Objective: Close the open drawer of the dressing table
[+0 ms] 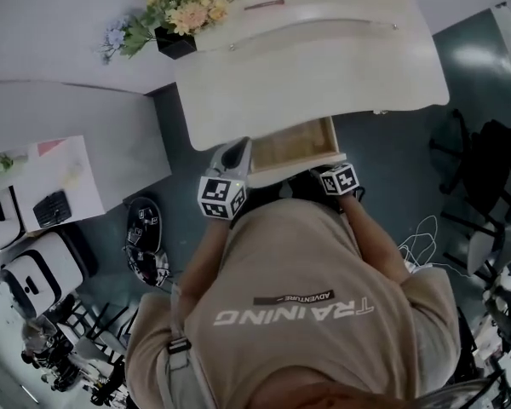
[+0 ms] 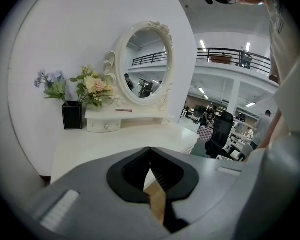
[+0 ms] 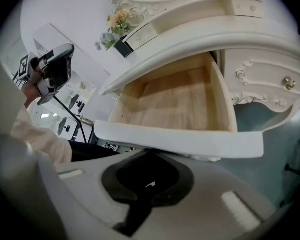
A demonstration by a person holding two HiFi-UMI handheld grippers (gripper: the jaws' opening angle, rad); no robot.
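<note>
The white dressing table (image 1: 238,100) has its middle drawer (image 1: 294,146) pulled out, and the bare wooden bottom (image 3: 175,101) is empty. The drawer's white front panel (image 3: 180,136) lies right over my right gripper (image 3: 149,155), which is shut with its tips at or just under the panel's lower edge. My left gripper (image 2: 150,150) is also shut and holds nothing. It hovers by the drawer's front left corner (image 1: 237,152) and points over the tabletop toward the oval mirror (image 2: 145,64).
A black box of flowers (image 1: 175,41) and a small shelf with little drawers (image 2: 125,120) stand at the table's back. Side drawers with knobs (image 3: 288,82) are to the right. A black office chair (image 1: 485,152), floor cables (image 1: 422,237) and a white desk (image 1: 51,181) surround the spot.
</note>
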